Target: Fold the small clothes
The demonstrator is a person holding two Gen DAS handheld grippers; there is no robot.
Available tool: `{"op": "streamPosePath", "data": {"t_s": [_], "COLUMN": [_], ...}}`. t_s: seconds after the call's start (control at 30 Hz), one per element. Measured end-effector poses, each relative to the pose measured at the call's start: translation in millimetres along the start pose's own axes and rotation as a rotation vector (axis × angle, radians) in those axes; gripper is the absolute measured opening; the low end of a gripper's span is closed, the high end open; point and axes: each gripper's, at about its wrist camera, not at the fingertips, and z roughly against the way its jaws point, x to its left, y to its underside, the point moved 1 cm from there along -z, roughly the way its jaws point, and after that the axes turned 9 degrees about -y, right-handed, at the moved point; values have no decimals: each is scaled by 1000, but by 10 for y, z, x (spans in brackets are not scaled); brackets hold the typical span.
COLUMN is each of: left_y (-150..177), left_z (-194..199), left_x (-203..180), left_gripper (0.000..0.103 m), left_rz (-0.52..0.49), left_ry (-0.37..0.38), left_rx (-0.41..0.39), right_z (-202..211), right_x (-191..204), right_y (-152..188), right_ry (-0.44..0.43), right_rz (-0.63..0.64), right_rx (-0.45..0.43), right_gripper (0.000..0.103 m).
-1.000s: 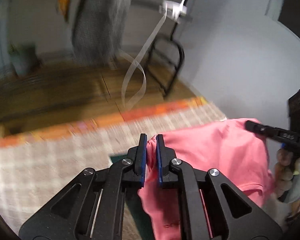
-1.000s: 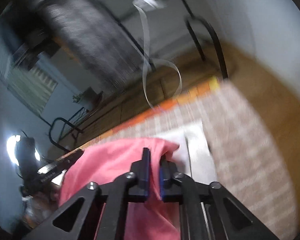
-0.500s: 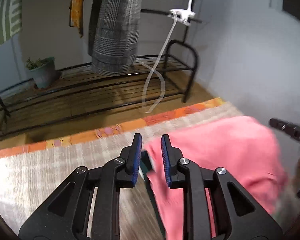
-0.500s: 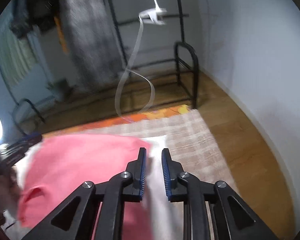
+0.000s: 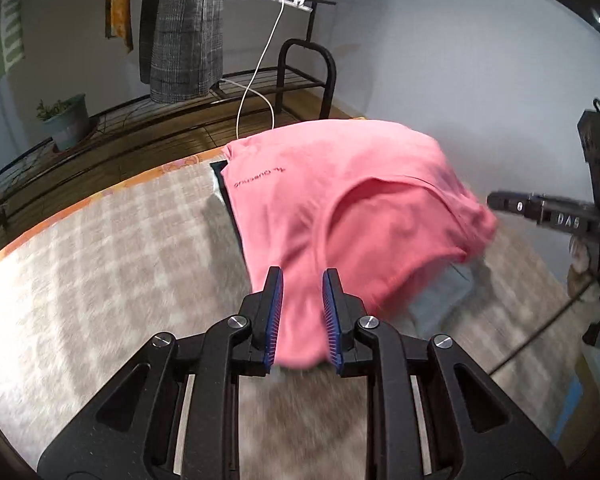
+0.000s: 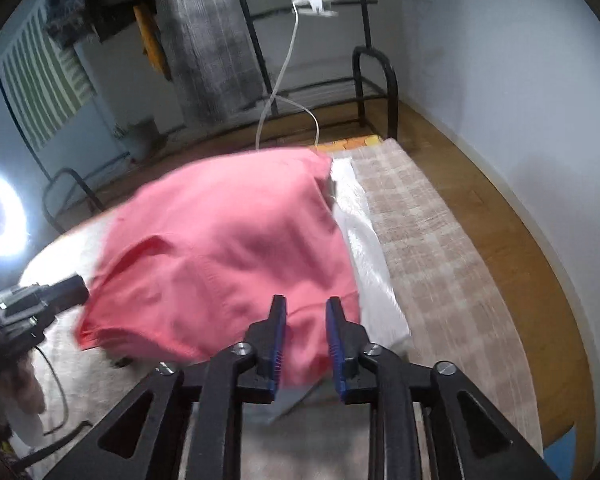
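A second ago both grippers were clamped on the pink shirt (image 5: 340, 200); half a second ago their jaws had parted, and now they stand wider still. The left gripper (image 5: 300, 300) is released, its blue pads on either side of the shirt's near edge without pinching it. The right gripper (image 6: 304, 332) is likewise released, the cloth lying loose between its fingers. The shirt has dropped from its raised, bunched state and now lies spread over a pale white sheet (image 6: 364, 240) on the checked blanket (image 5: 100, 260), neckline towards the grippers and its small printed label at the far left corner.

The shirt's edges are blurred in both views, so whether it has fully settled cannot be told. What lies under it is mostly hidden — only a dark strip shows along its left side and a grey-blue patch at the near right. The right gripper appears in the left view only as a black bar (image 5: 548, 212) cut off at the frame edge.

The blanket runs bare to the left of the shirt up to its orange border (image 5: 80, 204); to the right a strip of blanket, then wooden floor (image 6: 500, 220) and the wall. Beyond the far edge stands a black clothes rack (image 5: 308, 64) with a white cable (image 5: 256, 76) hanging from it.
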Motion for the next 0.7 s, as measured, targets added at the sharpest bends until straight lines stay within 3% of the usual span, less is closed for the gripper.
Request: {"op": "streamPosePath", "data": {"t_s": [0.07,0.13,0.3,0.43,0.5,0.7], "left_y": [71,137,339,537,652,979], "left_z": [264,578,1309,1873,2145,2731], "left_x": [22,69,179,257,310,452], "left_gripper": [37,43,44,59,61,81], "left_rz": [-5,3,9,0,-1,2], "left_ry": [3,3,7,11,19,9], "left_rx": [-22,-56,-126,-183,-205,-254], "right_z": [252,452,975,1340,1506,1802], "right_x": [157,337,909,1393,1626,2164], "right_y": [30,40,183,380,491,818], "right_ry": [4,-17,1,31,40,101], "right_rz": [6,12,65,101,112,137], "right_rx": [-26,-59,-128,-164,-196,-255], "right_gripper": [31,31,35,50,51,66]}}
